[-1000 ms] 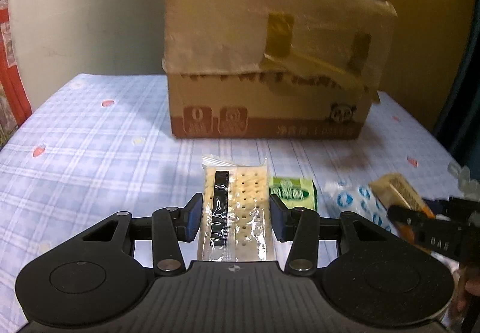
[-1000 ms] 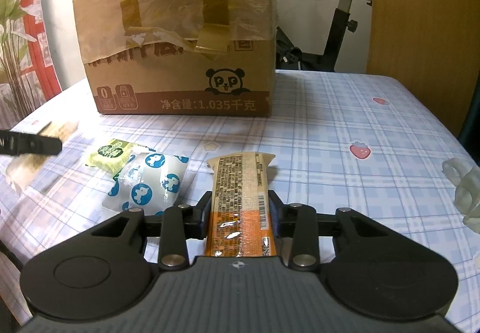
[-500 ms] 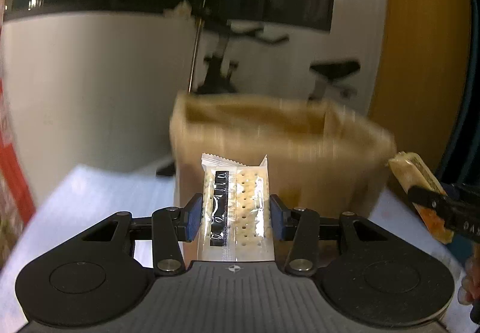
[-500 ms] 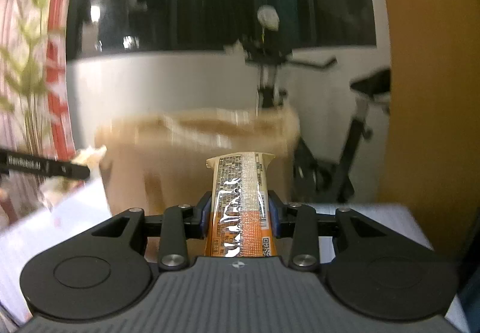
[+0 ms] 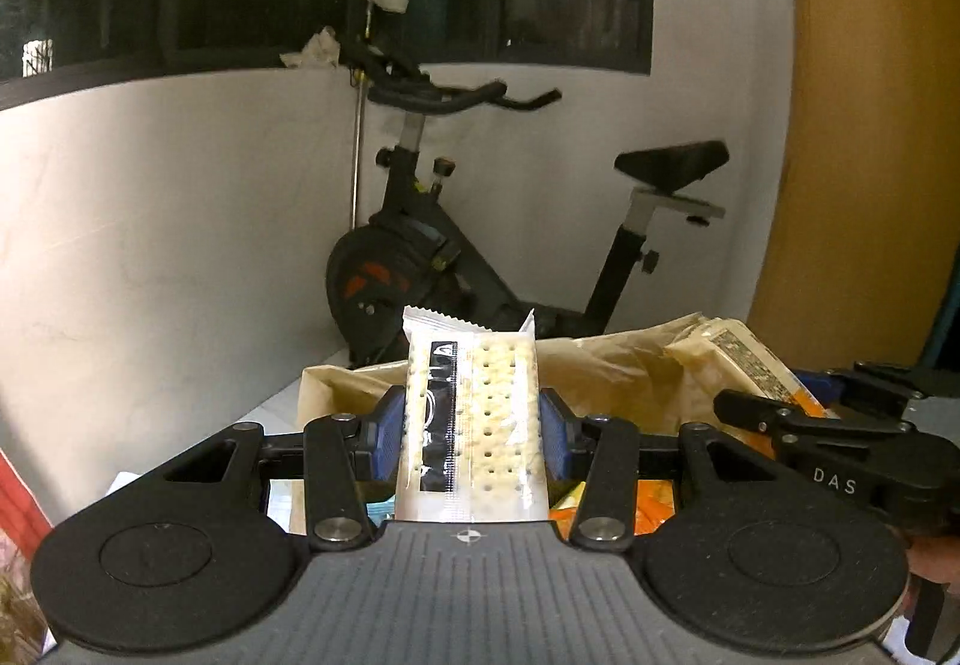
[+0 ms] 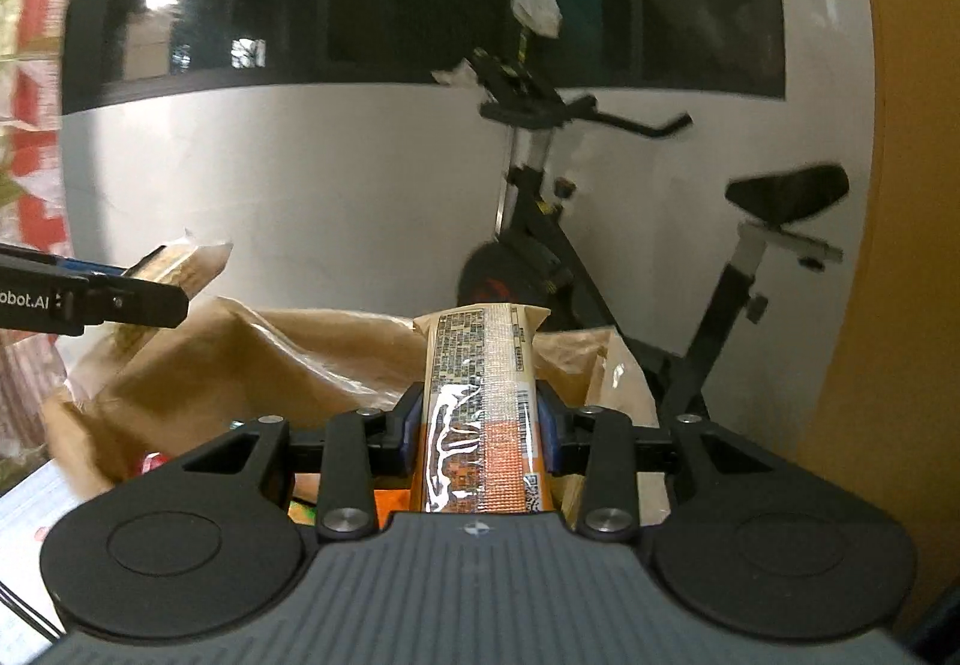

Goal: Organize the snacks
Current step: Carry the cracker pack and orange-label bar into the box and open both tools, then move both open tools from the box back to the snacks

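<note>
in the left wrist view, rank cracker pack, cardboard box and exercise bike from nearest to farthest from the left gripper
1. cracker pack: clamped between the left gripper's pads, centre.
2. cardboard box: just beyond and below the fingertips, its top open.
3. exercise bike: farthest, standing against the back wall.

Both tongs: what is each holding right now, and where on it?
Left tongs: clear-wrapped cracker pack, clamped across its long sides. Right tongs: orange snack bar, clamped across its sides.

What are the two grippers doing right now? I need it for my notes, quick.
Left gripper: closed on the cracker packet.
Right gripper: closed on the orange snack bar.
</note>
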### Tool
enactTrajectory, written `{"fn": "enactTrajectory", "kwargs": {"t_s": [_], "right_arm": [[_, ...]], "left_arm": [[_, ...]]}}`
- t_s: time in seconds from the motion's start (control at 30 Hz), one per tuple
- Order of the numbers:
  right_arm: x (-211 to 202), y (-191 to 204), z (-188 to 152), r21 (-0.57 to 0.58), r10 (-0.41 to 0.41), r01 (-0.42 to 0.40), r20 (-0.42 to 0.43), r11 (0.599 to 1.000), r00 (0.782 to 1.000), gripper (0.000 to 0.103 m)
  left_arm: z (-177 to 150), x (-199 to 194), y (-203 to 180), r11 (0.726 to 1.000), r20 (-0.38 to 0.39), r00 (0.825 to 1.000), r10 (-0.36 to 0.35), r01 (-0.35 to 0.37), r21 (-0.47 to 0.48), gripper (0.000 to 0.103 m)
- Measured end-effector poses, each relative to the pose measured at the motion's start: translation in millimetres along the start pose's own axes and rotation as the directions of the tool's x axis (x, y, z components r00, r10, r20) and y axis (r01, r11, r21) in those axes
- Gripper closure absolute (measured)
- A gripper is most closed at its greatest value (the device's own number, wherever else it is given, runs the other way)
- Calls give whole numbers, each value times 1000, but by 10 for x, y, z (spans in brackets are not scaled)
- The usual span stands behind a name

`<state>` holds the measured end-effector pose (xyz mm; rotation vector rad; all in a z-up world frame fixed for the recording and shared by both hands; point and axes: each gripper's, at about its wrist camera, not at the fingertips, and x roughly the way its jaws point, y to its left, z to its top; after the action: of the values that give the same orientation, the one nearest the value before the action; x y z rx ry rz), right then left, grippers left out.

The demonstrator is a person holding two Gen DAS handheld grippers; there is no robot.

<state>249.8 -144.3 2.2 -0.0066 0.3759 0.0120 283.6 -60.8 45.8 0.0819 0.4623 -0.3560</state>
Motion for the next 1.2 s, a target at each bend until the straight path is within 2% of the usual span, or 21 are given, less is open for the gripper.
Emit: {"fn": "enactTrajectory", "kwargs": {"t_s": [0.17, 0.2, 0.3, 0.4, 0.47, 0.63, 0.87, 1.2], "right_arm": [[133, -31, -133, -14, -40, 39, -74, 999, 996, 64], [137, -47, -151, -8, -47, 46, -84, 999, 995, 62], [68, -91, -166, 12, -56, 57, -64, 998, 996, 54], [-23, -103, -146, 14, -38, 39, -50, 999, 998, 53], [-104, -104, -140, 11, -21, 22, -38, 1000, 999, 51], [-366, -53, -133, -6, 47, -47, -8, 999, 999, 34], [-730, 6, -240, -7, 88, -87, 25, 996, 996, 30], [-1032, 53, -639, -12, 118, -118, -3, 993, 993, 28]], "left_arm": [[-75, 115, 80, 999, -37, 999, 15, -16, -31, 54], [-99, 115, 92, 999, -39, 999, 9, -11, -34, 52], [-126, 140, 151, 999, -48, 999, 18, -20, -46, 37], [-144, 75, 233, 996, -52, 998, 23, -27, -85, 34], [-162, -6, 268, 995, -52, 999, 16, -21, -101, 34], [-191, -219, 256, 998, -25, 1000, 18, -19, -68, 31], [-362, -576, 263, 995, 2, 1000, 0, 0, -99, 31], [-766, -930, 159, 999, 26, 1000, -1, 2, -36, 31]]}}
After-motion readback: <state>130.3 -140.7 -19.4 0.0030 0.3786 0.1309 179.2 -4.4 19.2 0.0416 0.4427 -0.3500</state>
